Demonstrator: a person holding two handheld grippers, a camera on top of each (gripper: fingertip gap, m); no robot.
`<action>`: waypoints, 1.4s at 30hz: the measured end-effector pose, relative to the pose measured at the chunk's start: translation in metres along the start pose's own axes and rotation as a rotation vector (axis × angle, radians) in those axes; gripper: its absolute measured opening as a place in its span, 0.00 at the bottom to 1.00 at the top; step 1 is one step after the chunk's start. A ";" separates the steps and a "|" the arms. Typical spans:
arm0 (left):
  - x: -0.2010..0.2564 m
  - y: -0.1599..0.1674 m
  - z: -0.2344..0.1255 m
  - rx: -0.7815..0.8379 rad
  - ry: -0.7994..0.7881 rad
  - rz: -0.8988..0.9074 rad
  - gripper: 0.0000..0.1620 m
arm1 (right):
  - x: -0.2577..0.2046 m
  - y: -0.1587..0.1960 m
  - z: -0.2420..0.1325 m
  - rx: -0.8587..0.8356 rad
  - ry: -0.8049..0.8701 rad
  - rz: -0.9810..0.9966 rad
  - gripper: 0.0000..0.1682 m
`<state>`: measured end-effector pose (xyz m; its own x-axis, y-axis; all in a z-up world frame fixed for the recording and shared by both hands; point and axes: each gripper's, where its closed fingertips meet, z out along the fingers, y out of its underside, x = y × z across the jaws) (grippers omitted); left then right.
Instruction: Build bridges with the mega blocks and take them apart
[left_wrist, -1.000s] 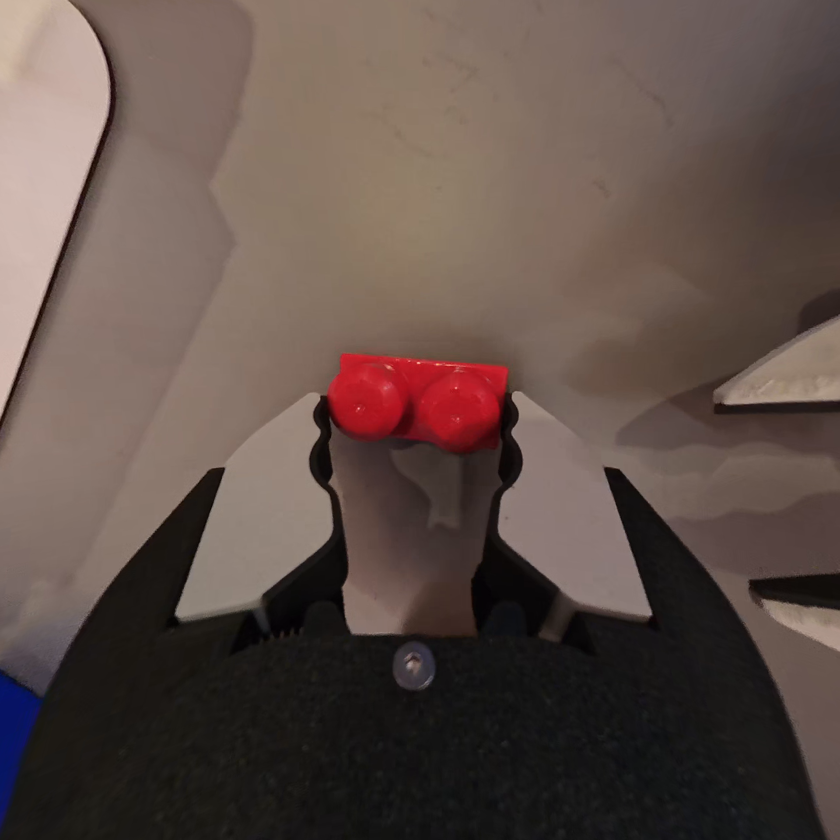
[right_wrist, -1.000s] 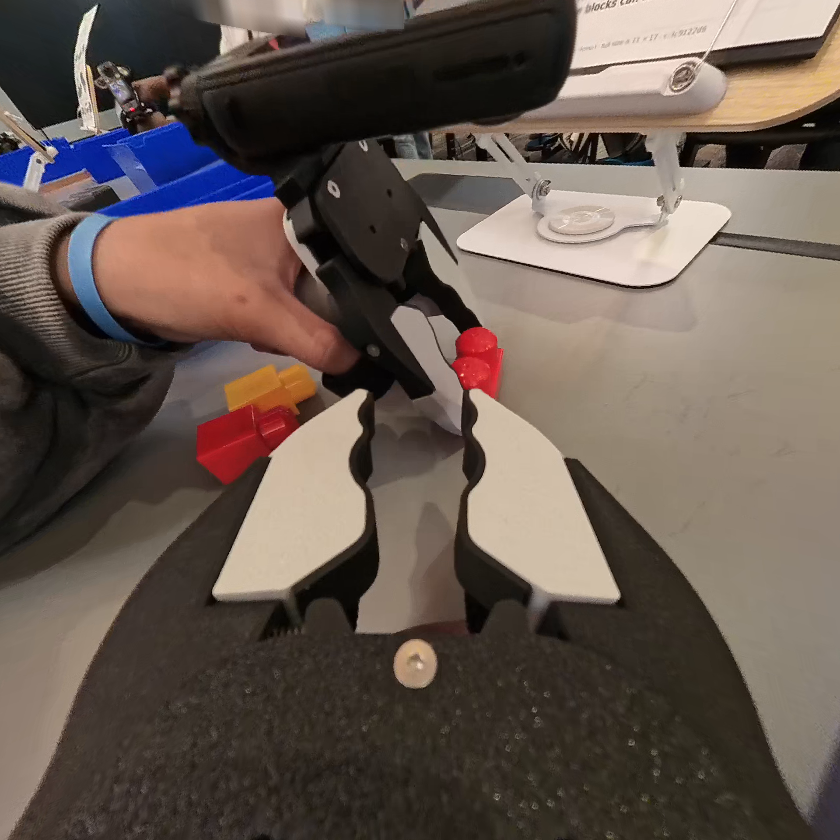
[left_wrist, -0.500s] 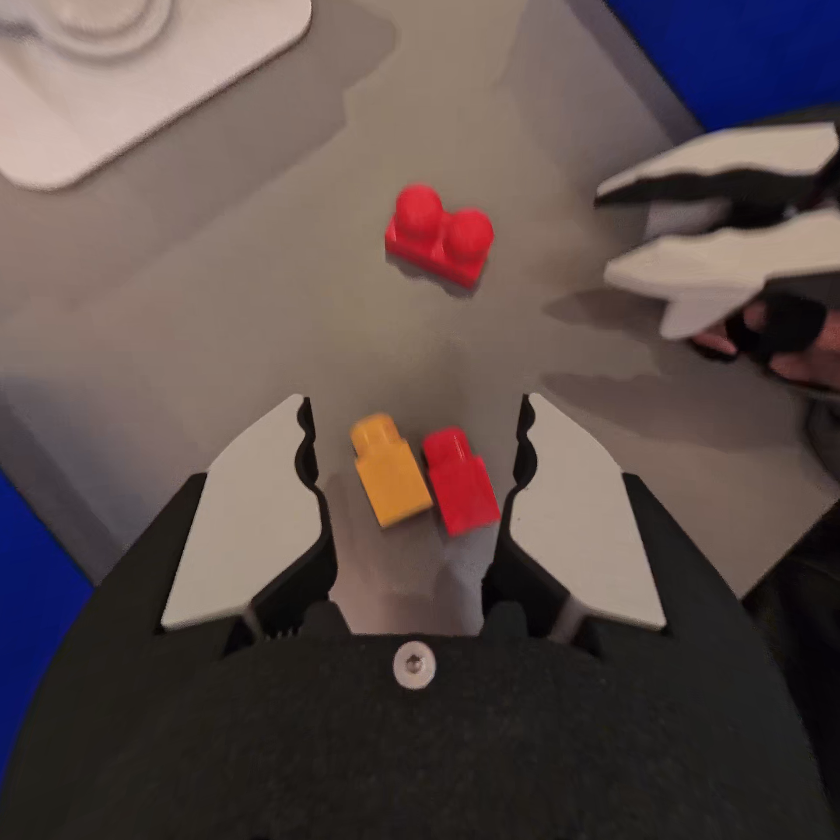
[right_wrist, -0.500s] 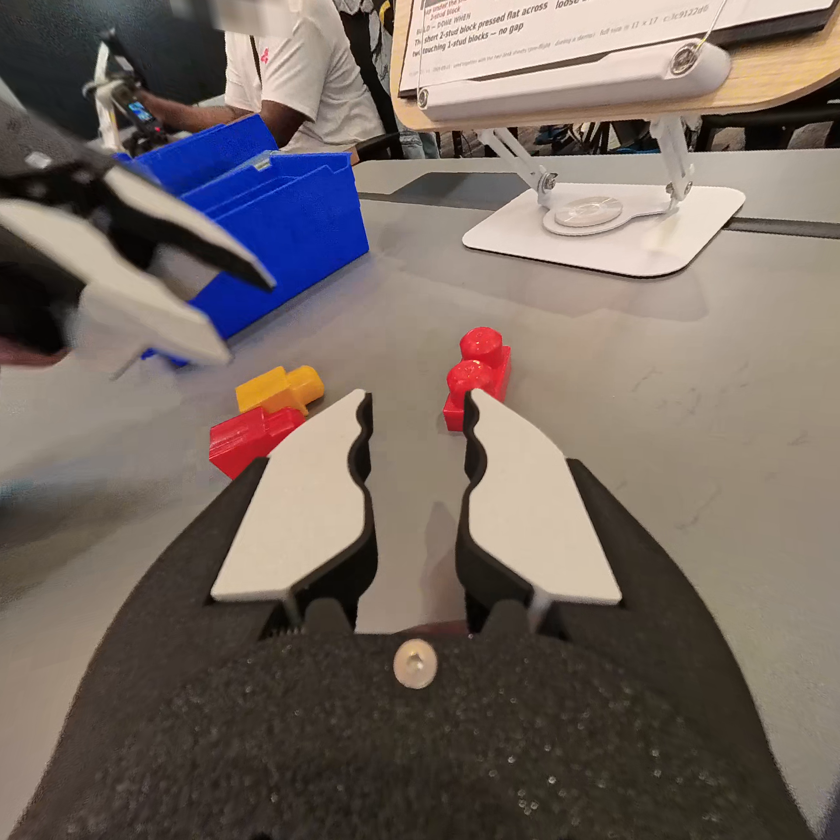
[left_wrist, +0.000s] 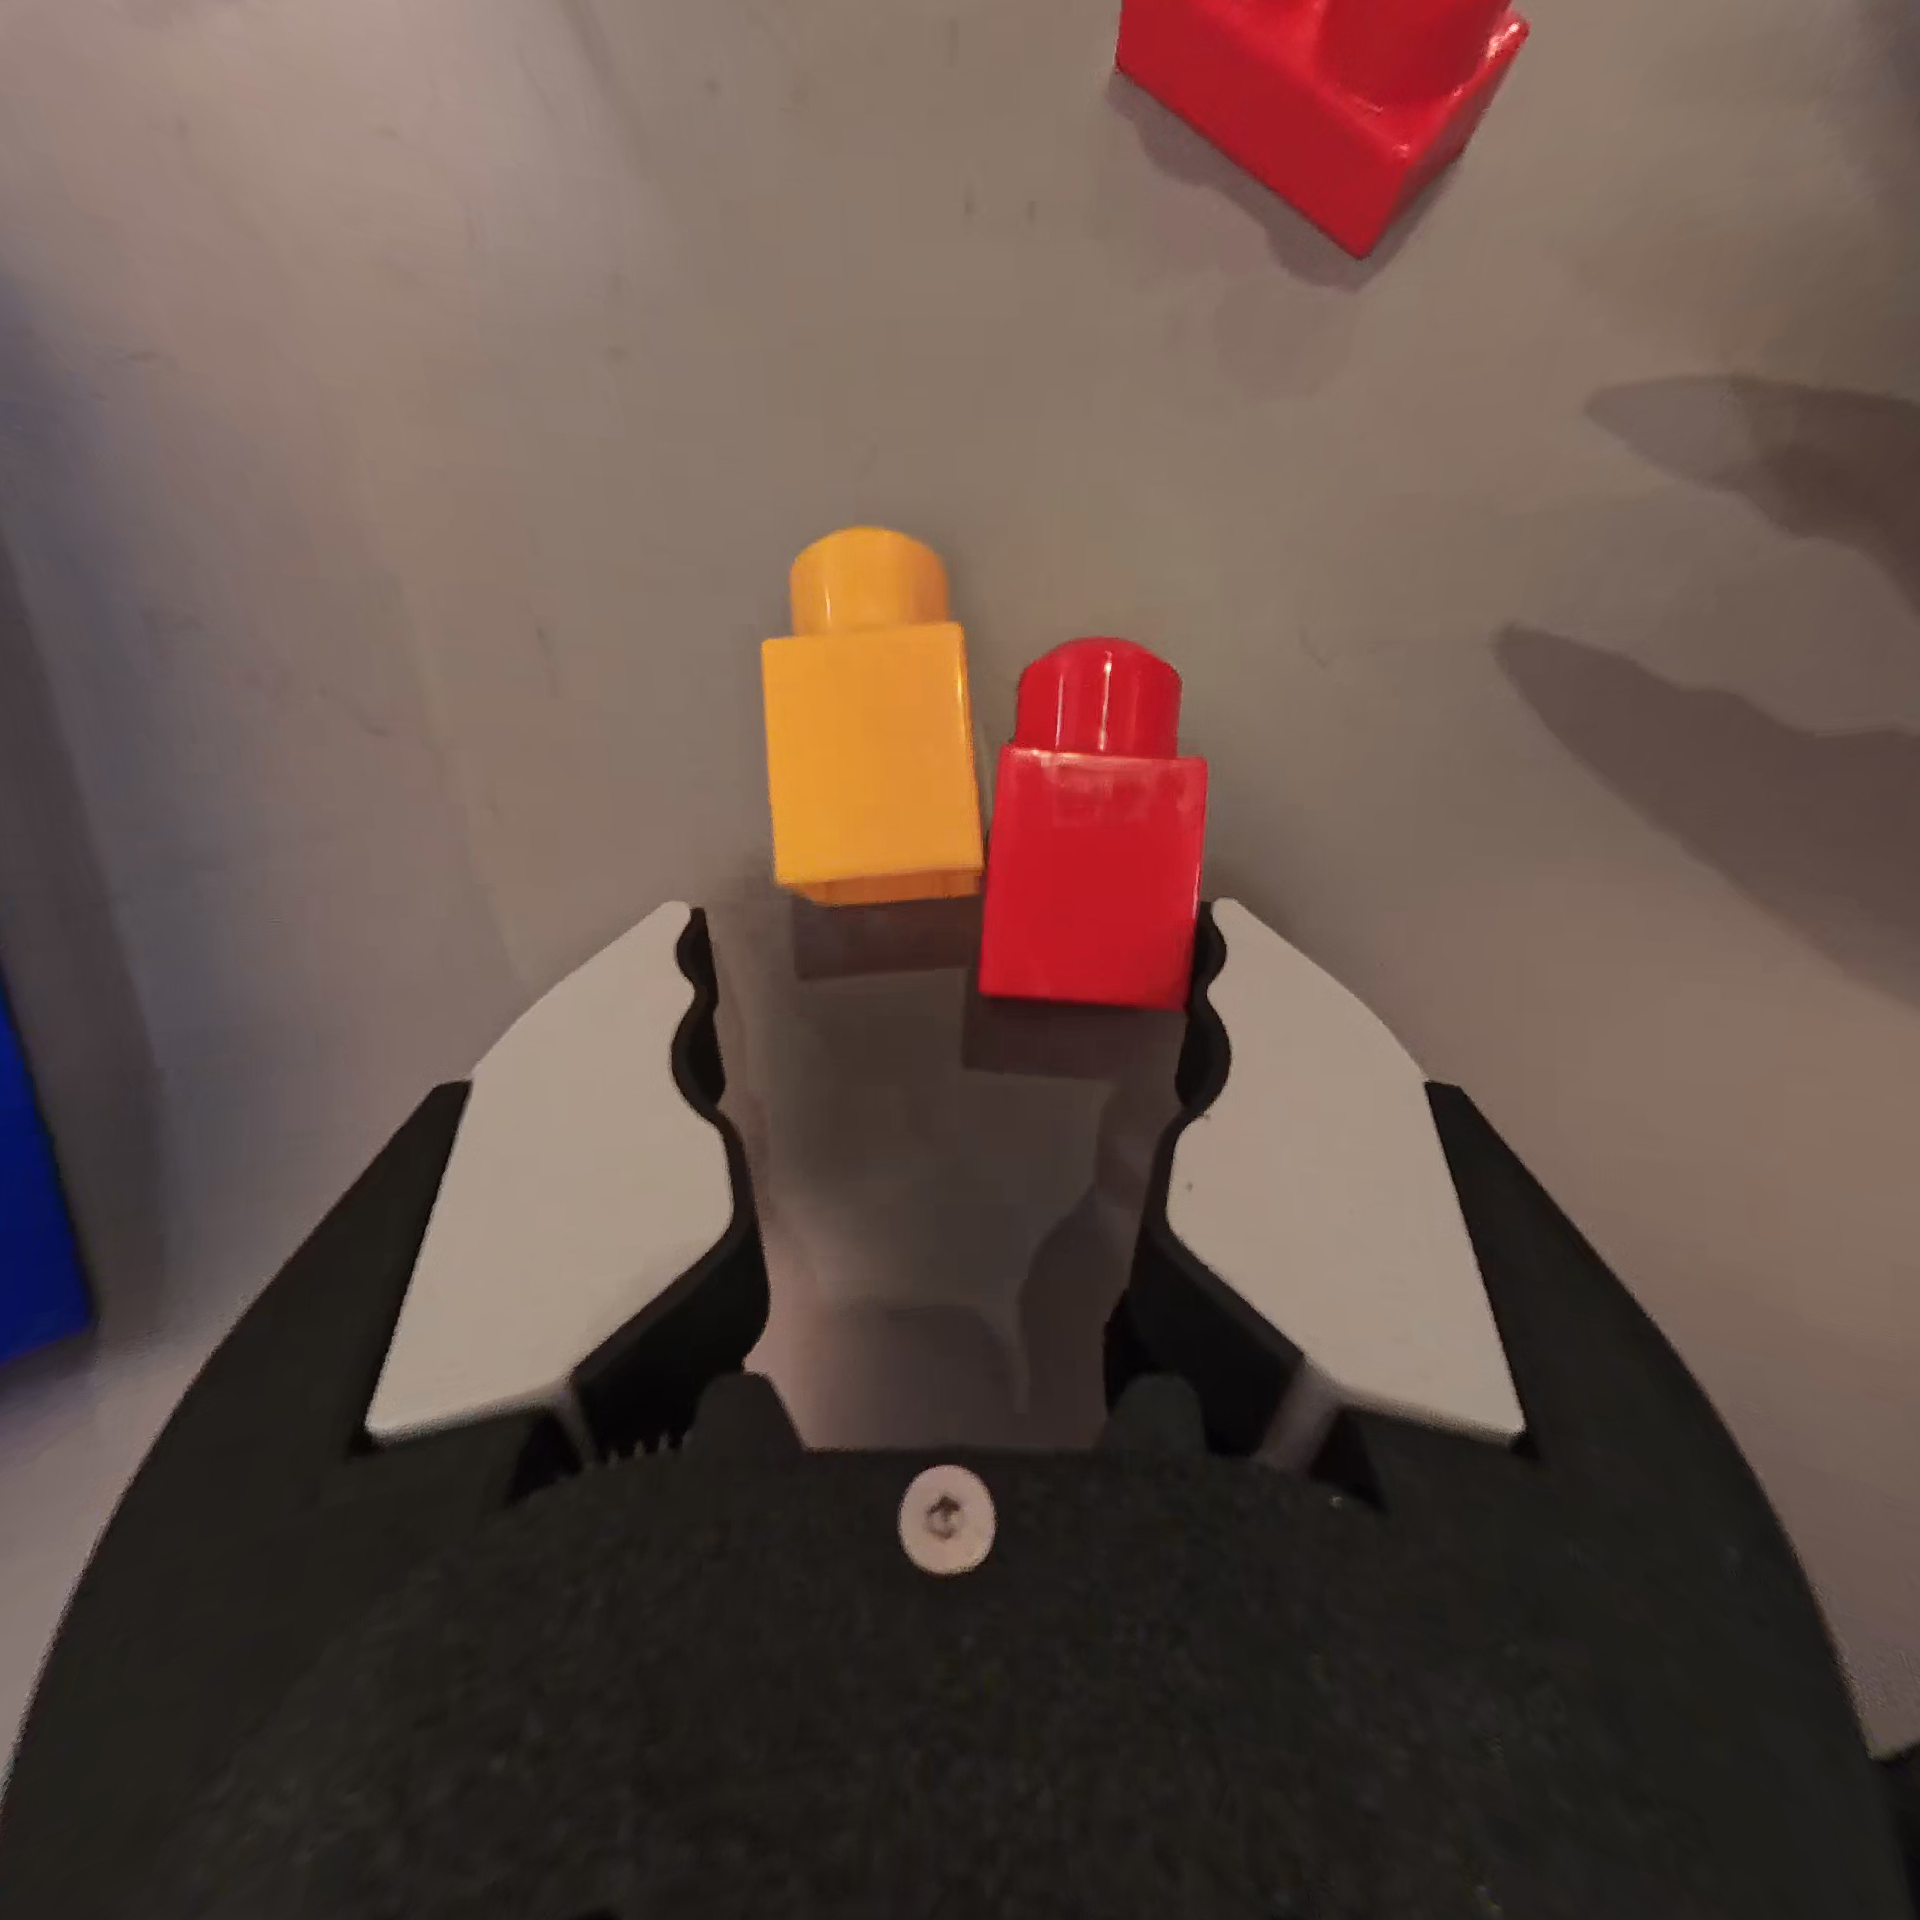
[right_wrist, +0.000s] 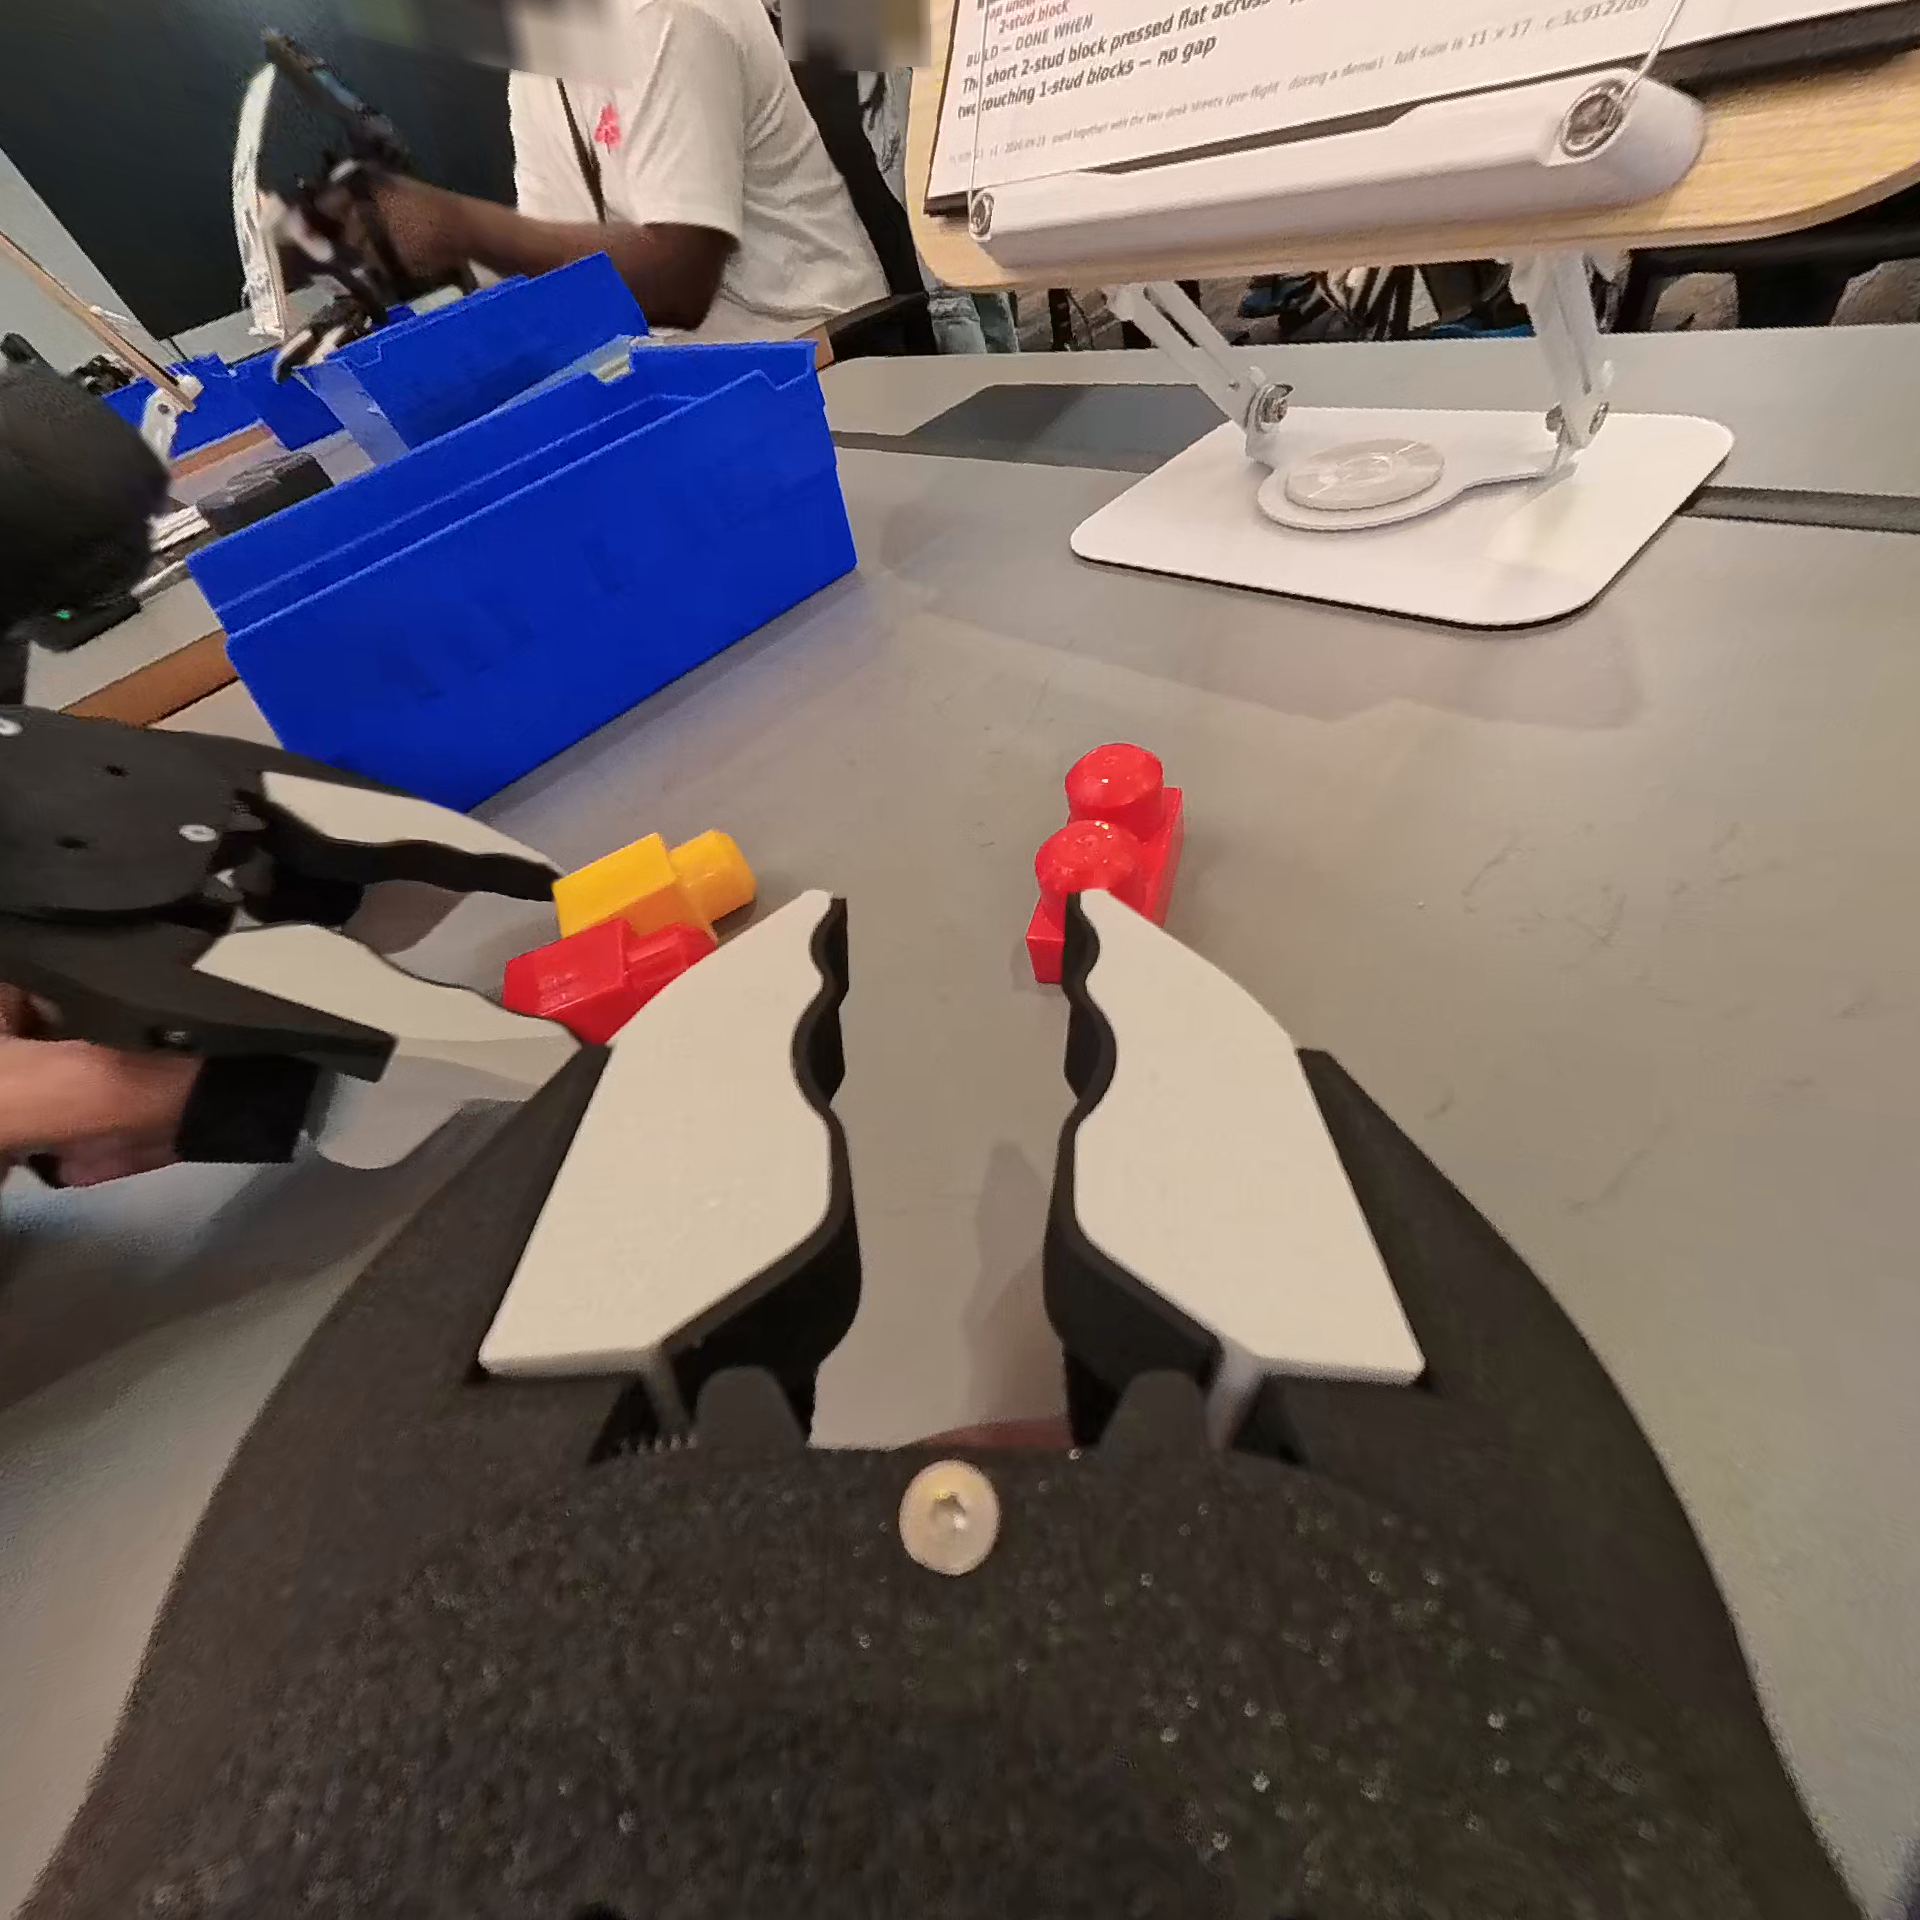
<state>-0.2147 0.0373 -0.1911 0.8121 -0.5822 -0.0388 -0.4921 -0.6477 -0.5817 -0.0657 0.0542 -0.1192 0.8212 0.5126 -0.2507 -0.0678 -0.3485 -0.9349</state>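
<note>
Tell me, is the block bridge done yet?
Not yet. Nothing is stacked: the yellow one-stud plastic block and the red one-stud plastic block lie on their sides next to each other on the grey table, and the flat red two-stud block sits apart. In hand: the open left gripper is right at the pair. The right gripper is open and empty. Left: standing both up and pressing the flat block across.
</note>
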 end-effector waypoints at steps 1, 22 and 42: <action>-0.001 -0.001 0.003 -0.009 0.003 0.001 0.53 | 0.000 0.000 0.000 -0.001 -0.003 0.007 0.23; 0.002 -0.015 0.016 -0.075 0.070 0.072 0.47 | -0.001 0.005 0.002 -0.024 -0.040 0.066 0.23; -0.002 0.003 -0.001 -0.092 0.111 0.109 0.51 | -0.003 0.007 0.002 -0.034 -0.060 0.082 0.23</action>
<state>-0.2176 0.0359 -0.1925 0.7154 -0.6987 -0.0049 -0.6061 -0.6172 -0.5017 -0.0701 0.0518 -0.1251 0.7780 0.5274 -0.3414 -0.1130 -0.4171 -0.9018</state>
